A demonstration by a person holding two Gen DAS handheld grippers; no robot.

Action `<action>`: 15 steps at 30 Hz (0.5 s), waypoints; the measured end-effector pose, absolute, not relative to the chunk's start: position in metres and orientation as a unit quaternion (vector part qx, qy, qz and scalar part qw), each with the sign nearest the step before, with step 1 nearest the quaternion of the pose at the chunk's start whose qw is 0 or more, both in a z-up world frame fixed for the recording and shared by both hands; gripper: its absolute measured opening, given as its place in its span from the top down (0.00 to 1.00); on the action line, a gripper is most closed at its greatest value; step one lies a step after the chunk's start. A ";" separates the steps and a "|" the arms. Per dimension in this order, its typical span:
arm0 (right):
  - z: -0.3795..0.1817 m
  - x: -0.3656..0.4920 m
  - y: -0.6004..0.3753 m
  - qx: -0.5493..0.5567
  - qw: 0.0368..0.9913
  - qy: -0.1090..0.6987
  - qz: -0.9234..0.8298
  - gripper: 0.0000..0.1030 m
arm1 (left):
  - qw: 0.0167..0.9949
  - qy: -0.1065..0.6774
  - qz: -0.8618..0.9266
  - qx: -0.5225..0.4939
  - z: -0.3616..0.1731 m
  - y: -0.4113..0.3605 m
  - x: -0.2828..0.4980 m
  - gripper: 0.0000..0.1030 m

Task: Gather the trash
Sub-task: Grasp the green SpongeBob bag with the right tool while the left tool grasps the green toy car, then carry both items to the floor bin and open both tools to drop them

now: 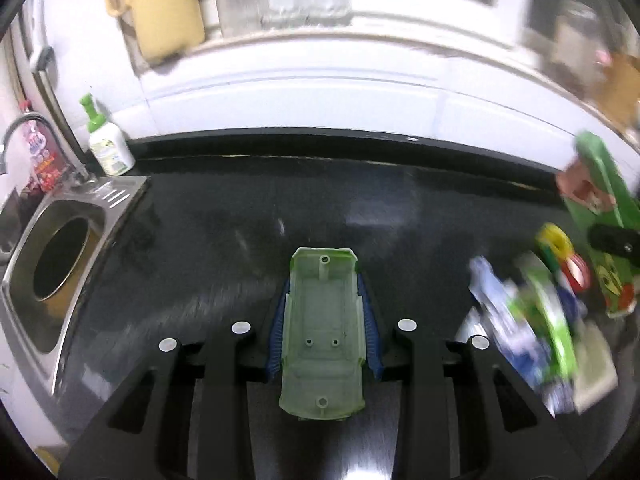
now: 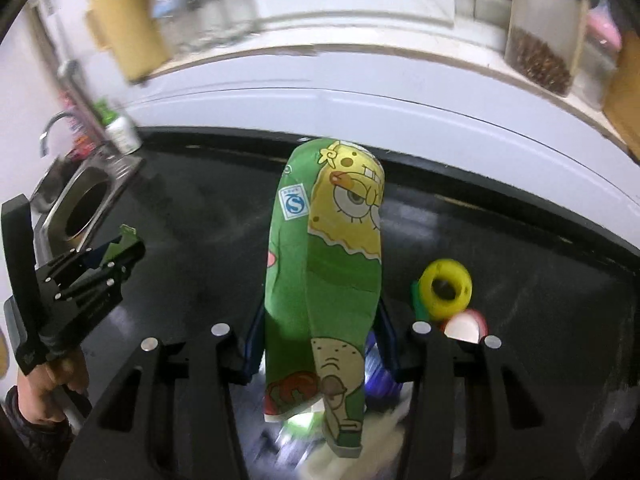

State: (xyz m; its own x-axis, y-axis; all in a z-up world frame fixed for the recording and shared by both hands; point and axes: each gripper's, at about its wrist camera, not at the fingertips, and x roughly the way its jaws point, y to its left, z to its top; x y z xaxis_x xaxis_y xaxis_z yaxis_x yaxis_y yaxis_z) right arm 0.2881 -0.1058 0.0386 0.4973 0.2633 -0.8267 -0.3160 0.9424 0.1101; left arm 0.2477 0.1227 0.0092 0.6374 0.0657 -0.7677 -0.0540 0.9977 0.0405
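Note:
My left gripper [image 1: 324, 320] is shut on a pale green plastic toy car shell [image 1: 322, 332], held above the black counter [image 1: 224, 248]. It also shows in the right wrist view [image 2: 116, 252] at the left, still holding the shell. My right gripper [image 2: 320, 332] is shut on a green SpongeBob snack wrapper [image 2: 328, 280], which stands up between the blue pads. That wrapper shows at the right edge of the left wrist view [image 1: 604, 216]. More trash lies on the counter at the right: crumpled wrappers [image 1: 528, 320], a yellow ring [image 2: 446, 288] and a red-and-white piece [image 2: 464, 326].
A steel sink [image 1: 52, 264] with a tap is set in the counter at the left. A green-capped soap bottle [image 1: 106, 140] stands behind it. A white tiled wall and a windowsill with jars [image 2: 540, 40] run along the back.

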 end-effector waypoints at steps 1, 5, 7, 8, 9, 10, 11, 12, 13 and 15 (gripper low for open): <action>0.041 0.274 -0.106 -0.028 0.865 0.470 0.173 0.56 | 0.906 0.423 0.028 0.007 0.013 0.120 0.233 0.69; 0.043 0.206 -0.106 -0.031 0.866 0.458 0.196 0.55 | 0.917 0.397 0.019 0.027 0.023 0.105 0.156 0.69; 0.041 0.174 -0.099 -0.031 0.866 0.453 0.209 0.55 | 0.920 0.391 0.012 0.024 0.024 0.100 0.124 0.69; 0.040 0.158 -0.096 -0.035 0.867 0.450 0.214 0.55 | 0.920 0.392 0.008 0.020 0.023 0.099 0.105 0.69; 0.038 0.148 -0.093 -0.036 0.866 0.448 0.219 0.55 | 0.920 0.391 0.007 0.019 0.022 0.099 0.092 0.69; 0.035 0.137 -0.089 -0.037 0.866 0.447 0.222 0.55 | 0.920 0.391 0.007 0.021 0.020 0.097 0.078 0.69; 0.033 0.127 -0.086 -0.039 0.864 0.447 0.228 0.55 | 0.920 0.391 0.010 0.023 0.018 0.097 0.062 0.69; 0.030 0.113 -0.081 -0.043 0.863 0.445 0.235 0.55 | 0.920 0.391 0.012 0.023 0.017 0.098 0.052 0.69; 0.028 0.108 -0.074 -0.045 0.863 0.444 0.237 0.55 | 0.920 0.390 0.014 0.019 0.014 0.100 0.040 0.69; 0.023 0.095 -0.066 -0.048 0.861 0.443 0.244 0.55 | 0.919 0.393 0.016 0.011 0.010 0.104 0.023 0.69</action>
State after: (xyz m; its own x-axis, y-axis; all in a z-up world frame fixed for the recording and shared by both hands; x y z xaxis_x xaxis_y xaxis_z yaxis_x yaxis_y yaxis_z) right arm 0.0946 -0.0657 0.0235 0.4889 0.3785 -0.7859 -0.4634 0.8760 0.1336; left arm 0.0230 0.1044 0.0105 0.6904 0.0388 -0.7224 -0.0213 0.9992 0.0333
